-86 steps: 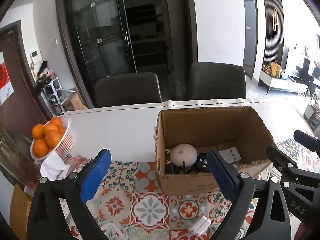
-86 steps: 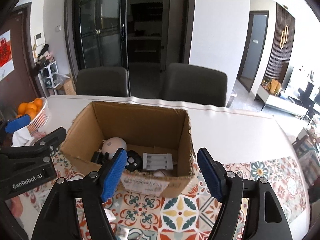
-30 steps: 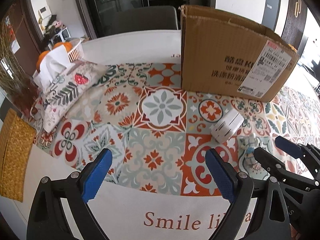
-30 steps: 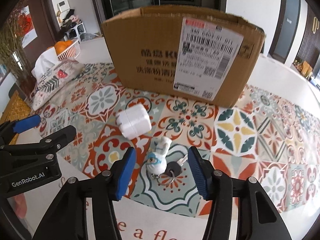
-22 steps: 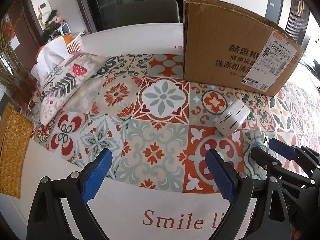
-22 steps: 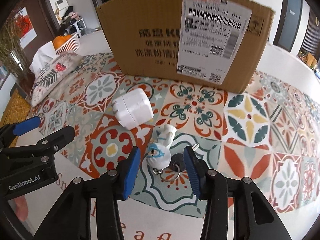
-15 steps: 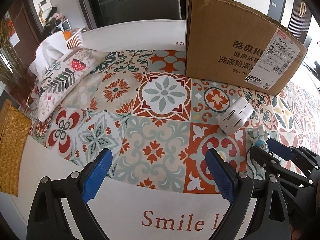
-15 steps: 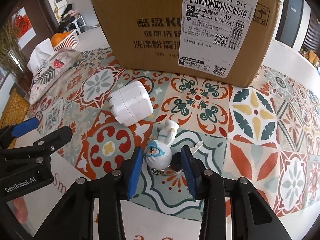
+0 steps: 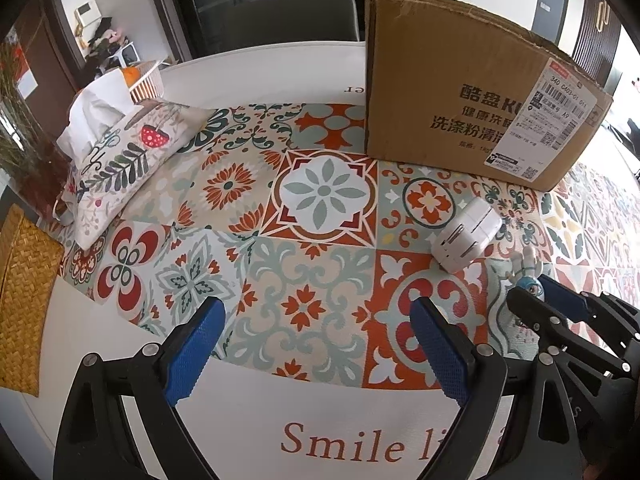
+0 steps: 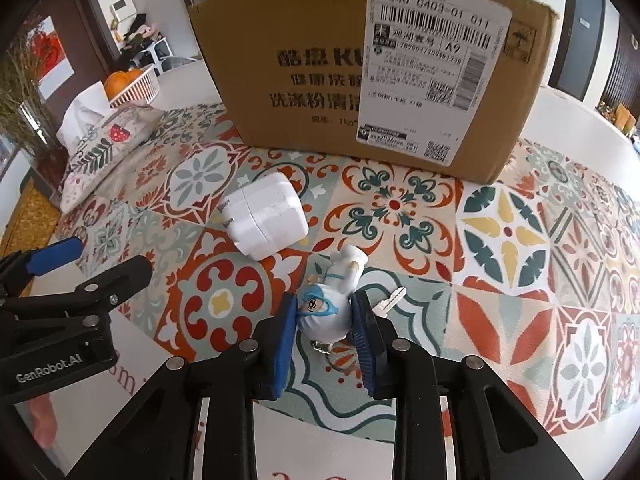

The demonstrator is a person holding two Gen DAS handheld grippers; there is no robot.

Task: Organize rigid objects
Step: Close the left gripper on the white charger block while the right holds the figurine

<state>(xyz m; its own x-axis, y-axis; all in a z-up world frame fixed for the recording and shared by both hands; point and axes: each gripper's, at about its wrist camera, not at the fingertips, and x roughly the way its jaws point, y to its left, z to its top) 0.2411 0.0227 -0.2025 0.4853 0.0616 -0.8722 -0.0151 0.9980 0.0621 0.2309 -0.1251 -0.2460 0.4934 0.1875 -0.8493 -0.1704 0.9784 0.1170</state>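
A small white and blue figurine keychain (image 10: pixel 326 312) lies on the patterned tablecloth, with a key (image 10: pixel 390 300) and ring attached. My right gripper (image 10: pixel 325 314) is shut on the figurine's head, both blue pads pressing its sides. Just beyond it to the left sits a white charger block (image 10: pixel 266 216). The cardboard box (image 10: pixel 372 68) stands behind, its labelled side facing me. My left gripper (image 9: pixel 316 344) hovers open over the cloth's near edge with nothing between its fingers; the charger block (image 9: pixel 468 234) and figurine (image 9: pixel 528 276) lie to its right.
A floral tissue pouch (image 9: pixel 120 168) lies at the left with a basket of oranges (image 10: pixel 130 84) behind it. A woven mat (image 9: pixel 24 300) sits at the far left edge. Dark chairs (image 9: pixel 296 20) stand beyond the white table (image 9: pixel 260 68).
The right gripper's jaws narrowed and shut on the figurine's head. Both wrist views dropped from looking into the box to the tablecloth in front of it. The left gripper stayed open.
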